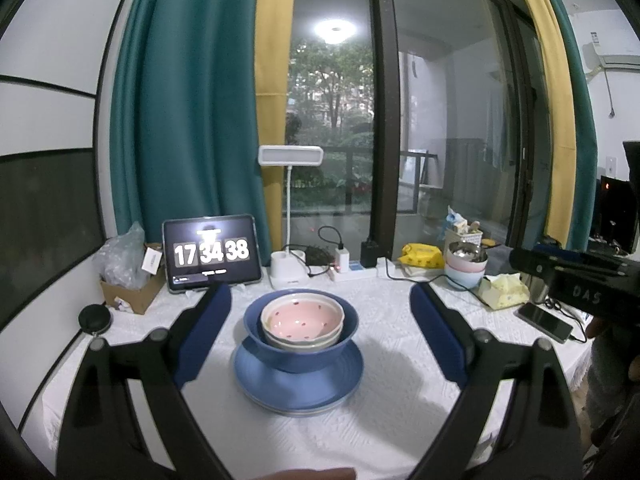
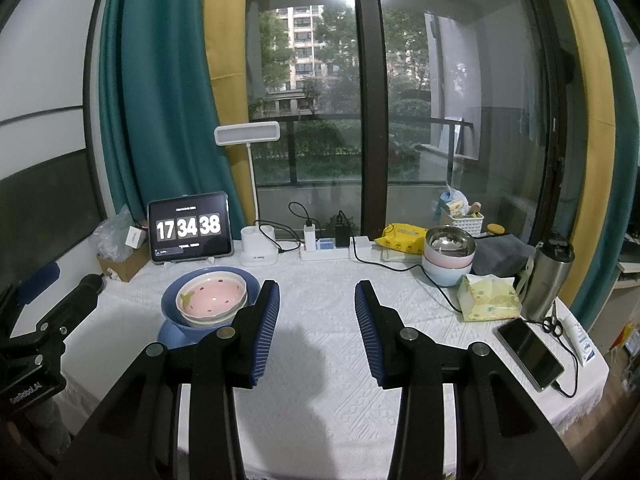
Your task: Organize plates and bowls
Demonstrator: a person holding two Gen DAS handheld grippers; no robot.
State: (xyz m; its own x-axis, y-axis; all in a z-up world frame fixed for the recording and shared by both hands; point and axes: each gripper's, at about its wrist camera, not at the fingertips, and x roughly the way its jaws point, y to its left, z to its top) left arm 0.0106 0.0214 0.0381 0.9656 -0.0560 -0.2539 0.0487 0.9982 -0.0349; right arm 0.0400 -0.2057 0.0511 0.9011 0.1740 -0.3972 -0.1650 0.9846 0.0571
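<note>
A pink strawberry bowl point(image 1: 302, 320) sits nested in another cream bowl, inside a blue bowl point(image 1: 300, 354), on stacked blue plates point(image 1: 298, 394) at the table's middle. My left gripper point(image 1: 320, 300) is open and empty, its fingers either side of the stack, held back from it. The stack shows at the left in the right wrist view point(image 2: 211, 300). My right gripper point(image 2: 317, 292) is open and empty over bare cloth, right of the stack. A second stack, a steel bowl point(image 2: 450, 242) on pink and light blue bowls, stands at the back right point(image 1: 466, 264).
A tablet clock point(image 2: 190, 226), lamp base point(image 2: 258, 246) and power strip point(image 2: 336, 250) line the back edge. A tissue pack point(image 2: 488, 298), steel flask point(image 2: 546, 276), phone point(image 2: 530, 352) with cable, and scissors lie at the right. A cardboard box point(image 1: 132, 290) sits back left.
</note>
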